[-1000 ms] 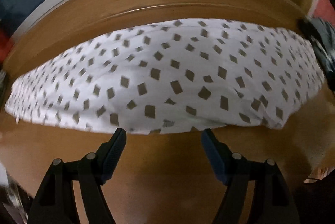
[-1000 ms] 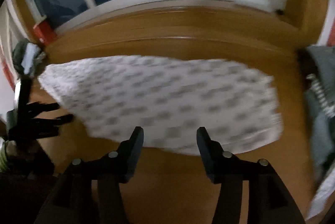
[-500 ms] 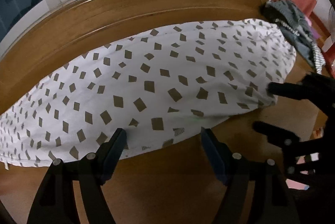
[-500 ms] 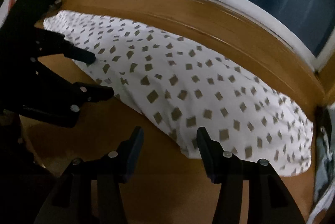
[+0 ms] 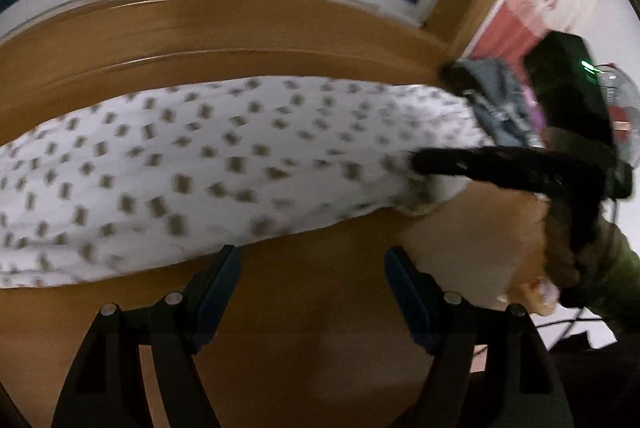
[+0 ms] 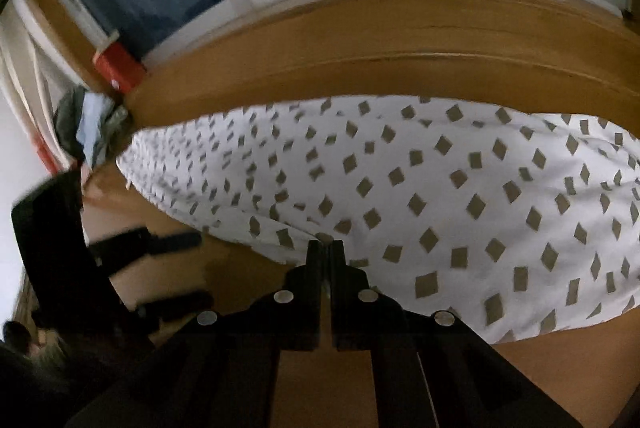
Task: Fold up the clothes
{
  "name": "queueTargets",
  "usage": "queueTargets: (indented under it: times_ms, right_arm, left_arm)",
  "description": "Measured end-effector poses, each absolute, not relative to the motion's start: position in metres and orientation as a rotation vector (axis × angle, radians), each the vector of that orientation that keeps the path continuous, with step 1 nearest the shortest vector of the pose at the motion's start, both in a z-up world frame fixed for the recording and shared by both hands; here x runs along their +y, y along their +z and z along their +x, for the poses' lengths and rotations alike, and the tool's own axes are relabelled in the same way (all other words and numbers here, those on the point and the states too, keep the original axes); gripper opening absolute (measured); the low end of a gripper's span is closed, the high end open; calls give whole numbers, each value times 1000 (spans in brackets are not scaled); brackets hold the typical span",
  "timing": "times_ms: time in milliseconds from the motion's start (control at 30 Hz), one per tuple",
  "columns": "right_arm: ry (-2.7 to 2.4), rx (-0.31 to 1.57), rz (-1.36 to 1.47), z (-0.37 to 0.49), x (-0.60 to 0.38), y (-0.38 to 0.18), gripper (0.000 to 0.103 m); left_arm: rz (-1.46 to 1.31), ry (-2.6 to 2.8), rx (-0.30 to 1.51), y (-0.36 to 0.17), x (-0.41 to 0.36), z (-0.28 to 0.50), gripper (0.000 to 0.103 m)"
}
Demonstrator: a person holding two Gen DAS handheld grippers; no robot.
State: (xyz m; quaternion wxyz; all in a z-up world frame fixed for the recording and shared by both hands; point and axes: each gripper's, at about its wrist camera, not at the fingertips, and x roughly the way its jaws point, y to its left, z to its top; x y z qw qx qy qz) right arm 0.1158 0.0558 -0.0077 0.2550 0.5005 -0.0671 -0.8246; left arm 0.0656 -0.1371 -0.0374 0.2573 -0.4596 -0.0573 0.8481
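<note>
A white cloth with brown diamond spots [image 5: 200,167] [image 6: 440,187] lies spread along the wooden table [image 5: 320,348] [image 6: 400,39]. My left gripper [image 5: 312,260] hovers open just short of the cloth's near edge, with nothing between its fingers. The right wrist view shows it open at the far left [image 6: 180,268]. My right gripper [image 6: 325,248] is shut, its tips pinching the cloth's near edge. In the left wrist view it reaches in from the right [image 5: 420,163], and the fabric bunches under it.
A grey garment [image 5: 496,95] lies at the cloth's right end. Folded clothes [image 6: 92,123] and a red box [image 6: 120,67] sit at the left end. A raised wooden ledge and a window run behind. A hand [image 5: 532,292] and green sleeve [image 5: 616,268] hold the right gripper.
The right gripper has gone from open to shut on the cloth's near edge. The left gripper stays open and has swung its view toward the cloth's right end.
</note>
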Motion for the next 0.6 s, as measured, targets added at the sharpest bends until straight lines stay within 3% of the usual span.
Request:
queueTargets:
  times_ms: [167, 500, 600]
  right_arm:
    - [-2204, -233, 1362, 114, 61, 0, 4]
    - [-2110, -147, 1449, 107, 60, 10, 5]
    - [-2134, -177, 1470, 109, 84, 16, 15]
  left_arm:
    - [-1157, 2206, -156, -32, -101, 74, 72]
    - [-1038, 2075, -54, -40, -20, 54, 72]
    - [-1075, 2019, -83, -49, -4, 43, 72]
